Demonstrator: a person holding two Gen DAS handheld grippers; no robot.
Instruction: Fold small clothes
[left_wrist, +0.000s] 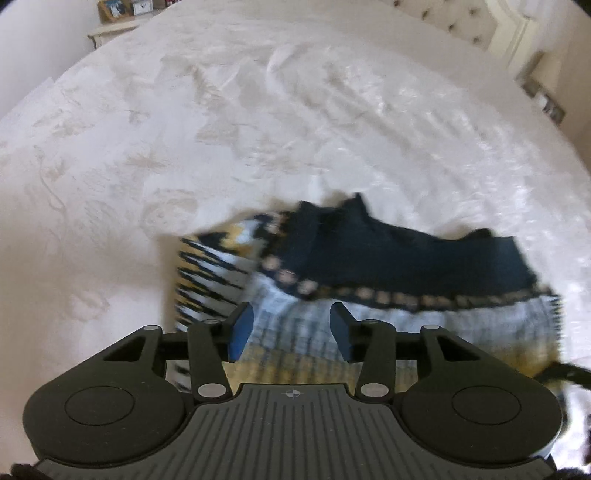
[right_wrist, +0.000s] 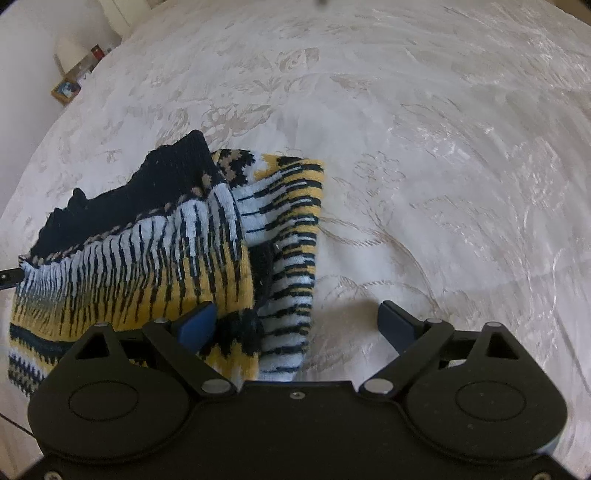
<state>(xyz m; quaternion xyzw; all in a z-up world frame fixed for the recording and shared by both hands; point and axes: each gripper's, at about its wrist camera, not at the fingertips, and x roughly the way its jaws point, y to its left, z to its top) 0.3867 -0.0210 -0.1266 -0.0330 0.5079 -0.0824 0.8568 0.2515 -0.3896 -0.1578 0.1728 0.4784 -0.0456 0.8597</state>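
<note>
Sweater (right_wrist: 155, 251): small knitted piece, partly folded, lying on the bed; navy top band, pale-blue and mustard panels with black dashes, ribbed stitches.
Bedspread (right_wrist: 424, 155): cream, glossy, woven floral pattern, lightly creased.
Left gripper (left_wrist: 291, 325): blue pads apart above the knit, nothing between them.
Right gripper (right_wrist: 297, 326): jaws wide apart, the sweater's folded edge lies between them, unclamped.
</note>
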